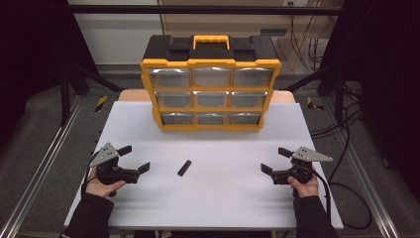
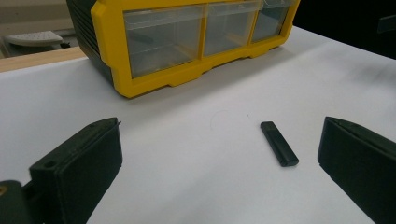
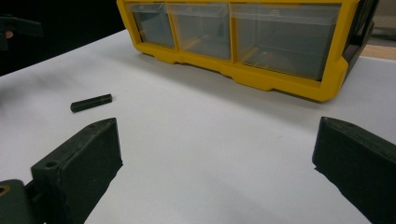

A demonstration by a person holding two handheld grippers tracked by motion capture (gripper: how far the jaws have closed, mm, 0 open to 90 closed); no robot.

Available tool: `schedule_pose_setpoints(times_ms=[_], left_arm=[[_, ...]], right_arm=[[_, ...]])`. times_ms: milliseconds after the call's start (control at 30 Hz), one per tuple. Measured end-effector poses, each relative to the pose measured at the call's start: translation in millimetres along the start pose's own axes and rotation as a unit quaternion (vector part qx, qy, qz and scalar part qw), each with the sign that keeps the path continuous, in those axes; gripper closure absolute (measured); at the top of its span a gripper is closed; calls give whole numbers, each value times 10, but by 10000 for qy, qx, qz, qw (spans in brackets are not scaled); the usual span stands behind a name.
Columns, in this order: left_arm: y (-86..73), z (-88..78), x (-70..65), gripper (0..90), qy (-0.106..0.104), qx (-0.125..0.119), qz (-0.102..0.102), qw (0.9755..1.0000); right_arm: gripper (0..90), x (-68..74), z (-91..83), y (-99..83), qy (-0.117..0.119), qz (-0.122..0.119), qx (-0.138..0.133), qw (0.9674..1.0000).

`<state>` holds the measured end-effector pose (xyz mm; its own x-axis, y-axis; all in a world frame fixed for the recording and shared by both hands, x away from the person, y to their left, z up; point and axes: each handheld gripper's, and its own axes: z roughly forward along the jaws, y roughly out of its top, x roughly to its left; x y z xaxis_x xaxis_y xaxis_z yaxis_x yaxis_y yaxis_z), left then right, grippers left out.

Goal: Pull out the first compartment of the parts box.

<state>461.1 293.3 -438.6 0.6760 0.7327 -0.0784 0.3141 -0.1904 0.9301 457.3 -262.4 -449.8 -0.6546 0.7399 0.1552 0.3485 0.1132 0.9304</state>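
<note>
place: lab recording bench | table: white tabletop [image 1: 148, 129] ringed by aluminium frame rails [image 1: 34, 163] at 9 and 3 o'clock | backdrop: black curtains [image 1: 29, 44] | floor: cables [image 1: 346, 129] at 3 o'clock, hazard tape [image 1: 101, 102] | prop: yellow-black drawer organizer [image 1: 210, 82] at 12 o'clock

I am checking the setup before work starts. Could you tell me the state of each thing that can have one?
Drawer cabinet: upright at the far side of the table, all nine clear drawers shut.
Black stick: lying flat on the white table, untouched.
Left gripper: open, holding nothing.
Right gripper: open, holding nothing.
</note>
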Motion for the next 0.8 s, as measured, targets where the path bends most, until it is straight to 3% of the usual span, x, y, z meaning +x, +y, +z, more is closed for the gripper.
schedule_pose_setpoints(times_ms=[800], left_arm=[[119, -2, -78, 0, -23, -57, 135, 9999]], right_arm=[[17, 8, 6, -4, 15, -48, 28, 10000]])
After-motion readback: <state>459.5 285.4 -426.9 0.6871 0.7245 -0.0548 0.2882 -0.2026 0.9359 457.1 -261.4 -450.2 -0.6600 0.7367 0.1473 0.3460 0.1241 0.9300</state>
